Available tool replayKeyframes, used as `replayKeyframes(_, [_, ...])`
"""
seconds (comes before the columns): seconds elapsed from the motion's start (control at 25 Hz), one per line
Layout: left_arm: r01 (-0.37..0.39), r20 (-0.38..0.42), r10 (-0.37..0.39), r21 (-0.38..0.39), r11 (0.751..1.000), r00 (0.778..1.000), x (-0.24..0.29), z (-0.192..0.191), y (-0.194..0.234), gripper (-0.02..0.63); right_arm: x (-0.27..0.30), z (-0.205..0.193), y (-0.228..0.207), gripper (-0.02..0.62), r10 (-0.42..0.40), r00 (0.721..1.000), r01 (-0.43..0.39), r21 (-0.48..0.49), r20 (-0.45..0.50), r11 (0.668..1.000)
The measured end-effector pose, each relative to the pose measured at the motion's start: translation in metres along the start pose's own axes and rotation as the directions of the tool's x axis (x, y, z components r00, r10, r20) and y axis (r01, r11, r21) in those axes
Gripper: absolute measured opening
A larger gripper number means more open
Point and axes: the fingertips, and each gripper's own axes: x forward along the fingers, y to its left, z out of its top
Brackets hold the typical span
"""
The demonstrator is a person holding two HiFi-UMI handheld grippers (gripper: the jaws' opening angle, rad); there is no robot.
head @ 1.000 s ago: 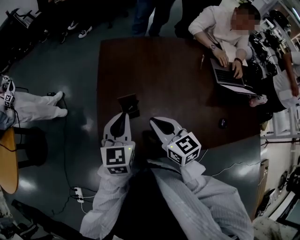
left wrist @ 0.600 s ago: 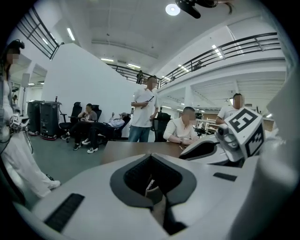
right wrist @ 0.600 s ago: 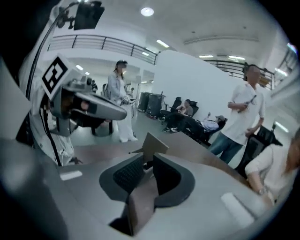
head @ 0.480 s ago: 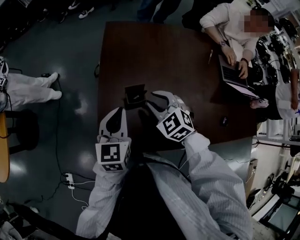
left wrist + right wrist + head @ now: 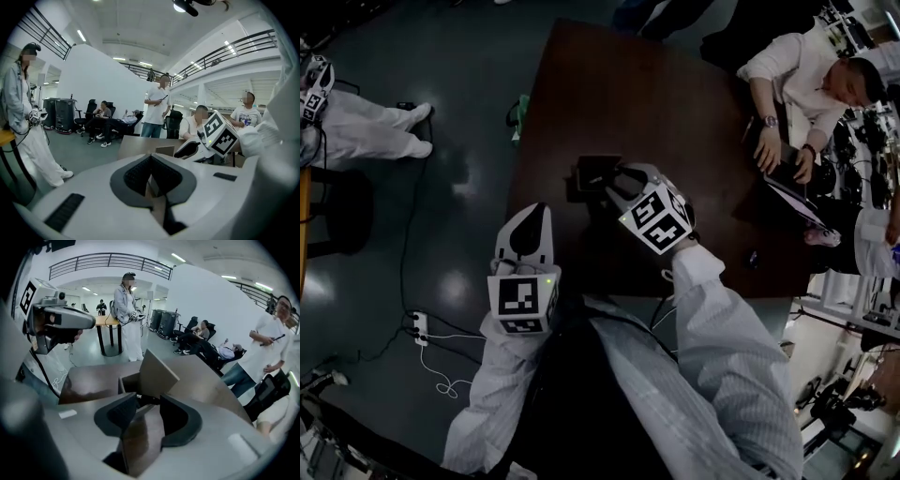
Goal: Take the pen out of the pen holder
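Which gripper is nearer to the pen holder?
The right gripper: its jaws have just been opening, nothing between them, right at the pen holder. The left gripper hangs farther back, jaws together.

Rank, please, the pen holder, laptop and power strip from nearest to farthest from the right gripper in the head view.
The right gripper has just been opening its jaws, with nothing between them.
1. Pen holder, right at its tips.
2. Laptop, far right on the table.
3. Power strip, on the floor, lower left.
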Motion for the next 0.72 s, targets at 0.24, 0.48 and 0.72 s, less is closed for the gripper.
replayKeyframes(0.24, [-0.006, 0.001, 0.006, -0.001, 1.0, 1.0, -0.004, -0.002, -0.003, 0.005, 0.006, -0.003, -0.006, 0.126, 0.015, 1.0, -0.017, 0.109, 0.017, 0.994])
replayKeyframes(0.48, [0.001, 0.005, -0.001, 0.002, 1.0, 1.0, -0.007, -0.003, -0.01, 0.005, -0.003, 0.005, -0.006, 0.071, 0.065, 0.993, -0.083, 0.19, 0.097, 0.978])
replayKeyframes(0.72, [-0.023, -0.005, 0.023, 0.009, 1.0, 1.0, -0.012, -0.002, -0.007, 0.005, -0.002, 0.008, -0.009, 0.064, 0.105, 0.984, -0.144, 0.299, 0.143, 0.944])
